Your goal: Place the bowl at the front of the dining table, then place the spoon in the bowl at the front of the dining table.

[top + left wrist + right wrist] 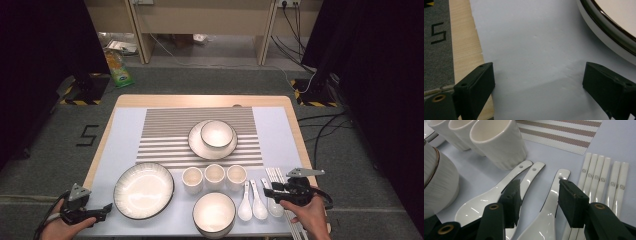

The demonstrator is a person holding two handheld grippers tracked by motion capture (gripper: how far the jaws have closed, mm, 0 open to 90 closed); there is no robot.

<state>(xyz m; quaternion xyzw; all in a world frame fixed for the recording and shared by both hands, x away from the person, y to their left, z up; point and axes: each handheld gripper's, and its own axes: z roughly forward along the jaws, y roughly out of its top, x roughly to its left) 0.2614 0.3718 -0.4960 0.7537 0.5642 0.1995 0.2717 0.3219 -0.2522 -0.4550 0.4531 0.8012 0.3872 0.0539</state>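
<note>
At the near right of the worktop point(130, 101), the right gripper point(537, 202) hangs low with its jaws open astride the rightmost of three glossy white ceramic spoons point(544, 220); whether they touch it is hard to tell. Six white chopsticks point(599, 177) lie just beside it. The left gripper point(537, 85), jaws wide open, hovers over pale mat point(531, 37) beside the large dark-rimmed white plate point(614, 32).

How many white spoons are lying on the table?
3. The spoons lie side by side right of the cups: left spoon, middle spoon, right spoon, which sits under the right gripper; nothing seems hidden.
</note>
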